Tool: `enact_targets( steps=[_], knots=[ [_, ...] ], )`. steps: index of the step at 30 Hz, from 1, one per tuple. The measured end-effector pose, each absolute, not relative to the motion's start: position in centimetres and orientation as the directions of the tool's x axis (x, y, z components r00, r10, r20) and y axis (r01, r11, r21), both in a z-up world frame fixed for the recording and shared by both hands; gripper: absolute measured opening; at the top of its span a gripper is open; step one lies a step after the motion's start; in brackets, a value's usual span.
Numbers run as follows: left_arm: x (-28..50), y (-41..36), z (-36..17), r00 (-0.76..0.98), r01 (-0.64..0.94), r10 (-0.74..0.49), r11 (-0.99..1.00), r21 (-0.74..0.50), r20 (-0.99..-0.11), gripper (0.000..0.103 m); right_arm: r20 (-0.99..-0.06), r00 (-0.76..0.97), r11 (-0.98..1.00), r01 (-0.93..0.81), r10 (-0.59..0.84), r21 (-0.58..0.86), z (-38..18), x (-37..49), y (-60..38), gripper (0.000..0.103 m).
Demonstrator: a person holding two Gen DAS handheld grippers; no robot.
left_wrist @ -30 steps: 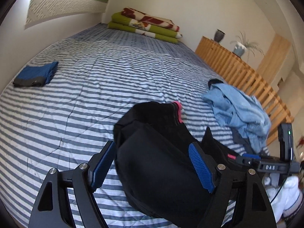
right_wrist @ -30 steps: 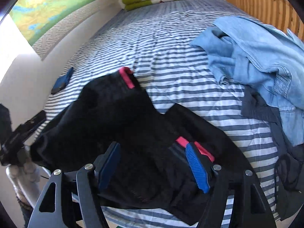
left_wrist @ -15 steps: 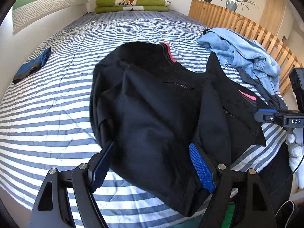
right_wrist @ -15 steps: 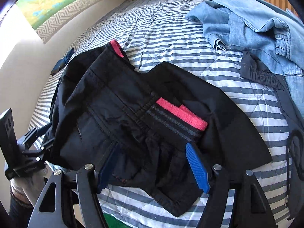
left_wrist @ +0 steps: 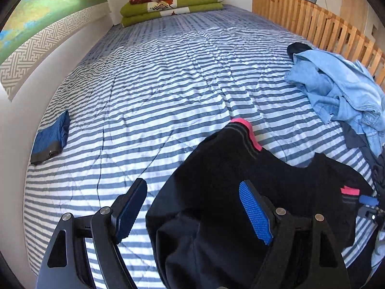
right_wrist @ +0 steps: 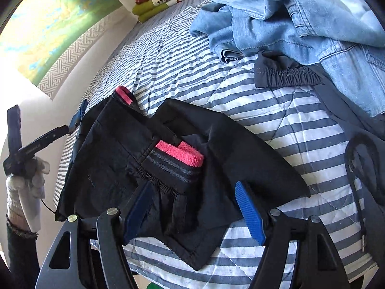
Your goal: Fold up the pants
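Black pants (left_wrist: 240, 192) lay crumpled on the striped bed (left_wrist: 168, 84) at its near edge, directly ahead of and below both tools; pink-trimmed waistband (right_wrist: 179, 155) bunched on top of the heap, just beyond the right hand-held gripper (right_wrist: 192, 213); a second pink-edged bit of band (left_wrist: 243, 130) stuck out at the far end of the cloth, ahead of the left hand-held gripper (left_wrist: 192, 210).

Left hand-held gripper: jaws wide, nothing pinched; its right pad over black cloth, its left pad over bare striped cover; whether either pad touched, not resolvable. Right hand-held gripper: jaws moderately wide, straddling the gathered cloth beneath the waistband; no pinch visible, pads clear of the fabric as far as seen.

Judged stage: garment not yet flattened; no fold made.

Risks from here:
- layers overlapped and twisted; closing on the heap could catch several thicknesses, or only one, so a lift would drag the pants into a worse tangle rather than spread them;
- a corner of cloth hung near the bed edge beneath the right tool; a pull toward the person could slide the garment off;
- dark shorts (right_wrist: 286, 74) and light denim pile (right_wrist: 300, 19) lay to the right of and beyond the right tool, near the black pants; a sweep that way could snag them;
- black-on-black folds hid the seams; wrong edge easily taken.
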State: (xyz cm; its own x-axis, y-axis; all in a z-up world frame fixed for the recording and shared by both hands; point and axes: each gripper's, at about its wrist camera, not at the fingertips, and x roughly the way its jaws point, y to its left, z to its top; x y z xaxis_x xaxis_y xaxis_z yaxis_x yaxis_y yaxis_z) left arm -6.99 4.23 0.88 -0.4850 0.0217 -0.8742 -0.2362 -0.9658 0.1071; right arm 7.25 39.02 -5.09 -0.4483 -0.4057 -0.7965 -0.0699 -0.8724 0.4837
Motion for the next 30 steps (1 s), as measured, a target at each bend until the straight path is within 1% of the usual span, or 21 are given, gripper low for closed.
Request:
enact_targets(
  steps=[3, 5, 7, 8, 9, 10, 11, 12, 13, 14, 17, 18, 19, 20, 22, 23, 25, 28, 29, 30],
  knots=[
    [-10.1, 6.4, -1.2, -0.469, -0.26, 0.0, -0.956, 0.138, -0.883, 0.084, -0.798, -0.429, -0.867, -0.061, -0.424, 0.494, -5.8, 6.2, 38.3, 0.068],
    [-12.3, 7.8, -3.1, -0.437, -0.285, -0.011, -0.947, 0.15, -0.899, 0.089, -0.811, -0.417, -0.881, -0.049, -0.41, 0.471, -6.1, 5.5, 37.7, 0.068],
    [-14.0, 8.9, -5.0, -0.409, -0.291, -0.021, -0.945, 0.153, -0.912, 0.089, -0.818, -0.411, -0.89, -0.034, -0.403, 0.456, -6.4, 5.1, 37.2, 0.07],
    [-14.4, 9.0, -5.8, -0.4, -0.285, -0.017, -0.948, 0.142, -0.916, 0.084, -0.82, -0.411, -0.894, -0.023, -0.399, 0.447, -6.4, 4.9, 37.0, 0.07],
    [-14.8, 9.1, -6.4, -0.382, -0.283, 0.006, -0.953, 0.11, -0.924, 0.073, -0.822, -0.414, -0.9, -0.014, -0.391, 0.435, -6.3, 4.8, 36.9, 0.066],
    [-14.9, 9.0, -6.9, -0.358, -0.272, 0.034, -0.96, 0.07, -0.933, 0.035, -0.824, -0.416, -0.905, -0.006, -0.385, 0.426, -6.2, 4.8, 36.8, 0.064],
    [-15.0, 8.7, -7.3, -0.336, -0.248, 0.048, -0.968, 0.04, -0.941, 0.017, -0.827, -0.418, -0.911, 0.001, -0.376, 0.413, -6.1, 4.8, 36.8, 0.049],
    [-14.9, 8.4, -7.2, -0.342, -0.232, 0.051, -0.972, 0.032, -0.938, 0.013, -0.833, -0.418, -0.918, 0.002, -0.361, 0.397, -6.0, 4.8, 37.0, 0.032],
    [-14.7, 8.0, -6.8, -0.353, -0.226, 0.069, -0.974, 0.014, -0.933, 0.008, -0.834, -0.419, -0.919, 0.004, -0.358, 0.393, -6.0, 4.7, 37.2, 0.025],
    [-14.4, 7.4, -6.1, -0.365, -0.218, 0.101, -0.976, -0.021, -0.926, 0.007, -0.828, -0.422, -0.914, 0.005, -0.371, 0.407, -5.7, 4.8, 37.7, 0.016],
    [-12.7, 4.4, -2.7, -0.425, -0.171, 0.162, -0.981, -0.097, -0.891, 0.005, -0.804, -0.453, -0.902, 0.0, -0.385, 0.432, -4.5, 5.4, 39.0, 0.011],
    [-11.7, 3.1, -1.2, -0.454, -0.156, 0.181, -0.98, -0.123, -0.872, 0.005, -0.801, -0.468, -0.907, -0.001, -0.372, 0.422, -4.0, 5.6, 39.3, 0.004],
    [-10.7, 1.8, 0.3, -0.478, -0.142, 0.208, -0.977, -0.159, -0.853, 0.005, -0.803, -0.482, -0.915, -0.005, -0.351, 0.403, -3.4, 5.9, 39.6, 0.001],
    [-9.7, 0.2, 1.6, -0.499, -0.128, 0.232, -0.973, -0.194, -0.835, 0.005, -0.8, -0.499, -0.921, -0.009, -0.333, 0.389, -2.8, 6.2, 40.0, 0.001],
    [-7.0, -2.4, 4.3, -0.543, -0.115, 0.239, -0.971, -0.21, -0.805, 0.005, -0.78, -0.52, -0.91, -0.014, -0.348, 0.415, -1.8, 6.8, 40.9, 0.0],
    [-5.6, -3.7, 5.3, -0.558, -0.107, 0.239, -0.97, -0.217, -0.795, 0.005, -0.776, -0.54, -0.915, -0.026, -0.327, 0.403, -1.2, 7.3, 41.4, 0.0],
    [-2.9, -6.2, 6.4, -0.573, -0.09, 0.241, -0.968, -0.233, -0.783, 0.005, -0.768, -0.568, -0.925, -0.029, -0.297, 0.379, -0.2, 7.6, 41.6, 0.0],
    [0.7, -9.2, 6.1, -0.576, -0.04, 0.196, -0.976, -0.212, -0.794, 0.005, -0.757, -0.556, -0.919, 0.029, -0.343, 0.394, 0.4, 7.8, 41.0, 0.0],
    [1.5, -10.4, 5.6, -0.569, -0.02, 0.192, -0.975, -0.22, -0.799, 0.005, -0.76, -0.545, -0.919, 0.051, -0.353, 0.391, 0.5, 7.7, 40.3, 0.002],
    [2.3, -11.5, 5.0, -0.56, 0.003, 0.191, -0.973, -0.232, -0.807, 0.005, -0.764, -0.536, -0.92, 0.065, -0.359, 0.386, 0.5, 7.6, 39.8, 0.009]
  ],
)
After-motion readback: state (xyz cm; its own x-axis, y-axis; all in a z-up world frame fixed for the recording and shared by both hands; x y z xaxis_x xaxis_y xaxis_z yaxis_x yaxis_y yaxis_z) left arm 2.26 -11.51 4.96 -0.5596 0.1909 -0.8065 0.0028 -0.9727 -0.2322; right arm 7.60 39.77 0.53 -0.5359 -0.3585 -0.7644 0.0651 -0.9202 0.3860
